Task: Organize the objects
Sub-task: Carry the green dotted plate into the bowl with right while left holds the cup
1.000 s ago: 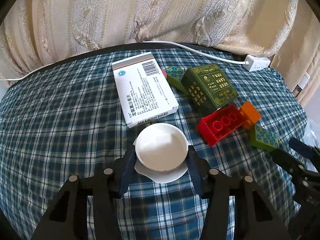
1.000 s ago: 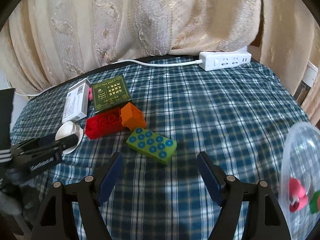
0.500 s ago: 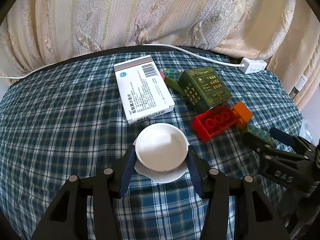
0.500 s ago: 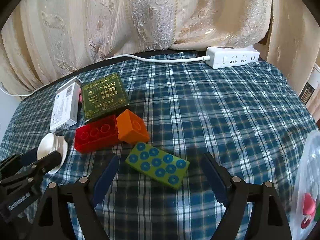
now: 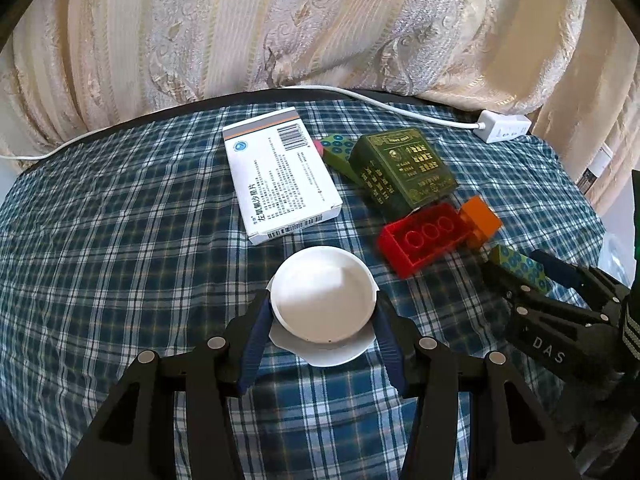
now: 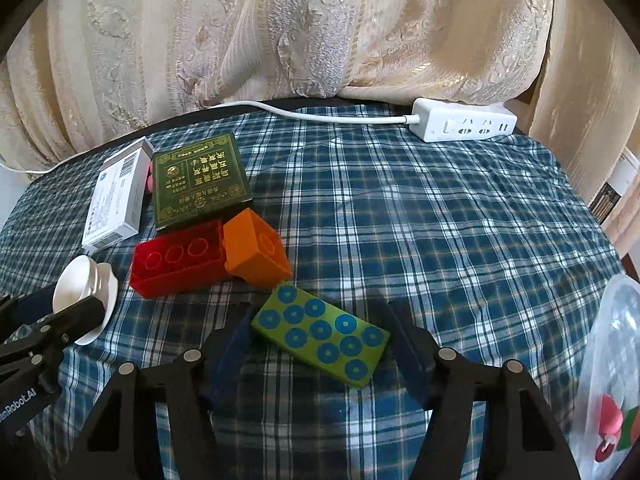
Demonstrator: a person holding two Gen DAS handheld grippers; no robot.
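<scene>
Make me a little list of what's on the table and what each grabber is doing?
Table cover: blue plaid cloth
Left gripper: fingers shut on the white cap
Right gripper: fingers just been closing, either side of the green block, not yet pressing it
Blocks: red block touching orange block
Boxes: white box, dark green box
Back edge: power strip

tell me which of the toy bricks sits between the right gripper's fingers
The green brick with blue studs. It lies between the right gripper's fingers, whose jaws have just been closing. The red brick and orange brick lie farther off, side by side.
</scene>
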